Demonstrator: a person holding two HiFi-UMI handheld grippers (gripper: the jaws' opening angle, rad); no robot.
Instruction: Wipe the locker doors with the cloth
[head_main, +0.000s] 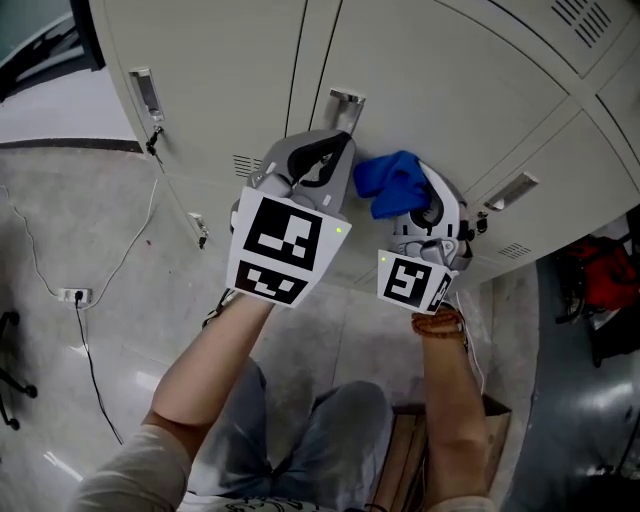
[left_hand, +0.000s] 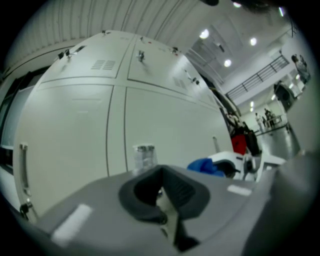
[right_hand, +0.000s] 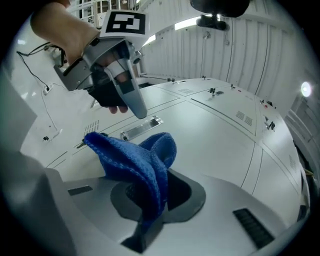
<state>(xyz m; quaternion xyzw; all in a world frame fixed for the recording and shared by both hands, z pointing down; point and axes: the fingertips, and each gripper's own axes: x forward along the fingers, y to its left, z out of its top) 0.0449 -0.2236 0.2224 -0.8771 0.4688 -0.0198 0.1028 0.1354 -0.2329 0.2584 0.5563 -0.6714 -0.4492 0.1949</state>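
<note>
Pale grey locker doors (head_main: 450, 90) fill the top of the head view. My left gripper (head_main: 335, 150) is shut with nothing in it, its tips just under a metal door handle (head_main: 346, 100); that handle (left_hand: 144, 156) stands right beyond the jaws in the left gripper view. To its right, my right gripper (head_main: 420, 205) is shut on a blue cloth (head_main: 390, 183), held close to the door. In the right gripper view the cloth (right_hand: 135, 160) bunches up out of the jaws, and the left gripper (right_hand: 140, 112) points at the handle (right_hand: 142, 127).
More handles sit on neighbouring doors (head_main: 146, 92) (head_main: 510, 190). A power strip (head_main: 72, 296) with cables lies on the floor at left. A red bag (head_main: 600, 262) is at right, a cardboard box (head_main: 400, 450) by the person's legs.
</note>
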